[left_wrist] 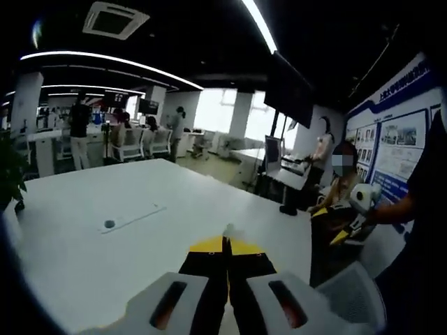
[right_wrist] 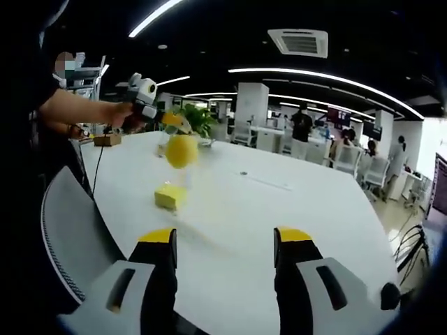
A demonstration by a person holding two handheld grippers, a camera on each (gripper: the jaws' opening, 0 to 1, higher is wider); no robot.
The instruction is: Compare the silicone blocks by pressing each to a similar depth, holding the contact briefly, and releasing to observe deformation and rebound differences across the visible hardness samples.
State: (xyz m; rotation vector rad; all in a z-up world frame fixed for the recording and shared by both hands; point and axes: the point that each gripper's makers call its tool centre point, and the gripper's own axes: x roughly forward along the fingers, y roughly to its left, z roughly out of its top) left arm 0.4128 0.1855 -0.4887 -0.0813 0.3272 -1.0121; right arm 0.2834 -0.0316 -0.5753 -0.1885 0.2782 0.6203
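A yellow silicone block point(right_wrist: 171, 197) lies on the white table point(right_wrist: 279, 209), ahead and left of my right gripper point(right_wrist: 223, 241), which is open with nothing between its jaws. A second yellow piece point(right_wrist: 181, 150), rounded and blurred, shows above that block, just under the tips of my left gripper point(right_wrist: 174, 120), which a hand holds at the upper left. I cannot tell whether it touches them. In the left gripper view my left gripper point(left_wrist: 225, 244) is shut, its yellow tips together above the table point(left_wrist: 84, 209). My right gripper point(left_wrist: 353, 216) shows at the right there.
A flat white strip with a grey dot point(left_wrist: 110, 224) lies on the table. A wooden box point(right_wrist: 107, 139) and a plant point(right_wrist: 199, 118) stand at the far edge. White chair backs point(right_wrist: 70, 230) point(left_wrist: 353, 293) stand close by. People and desks fill the office behind.
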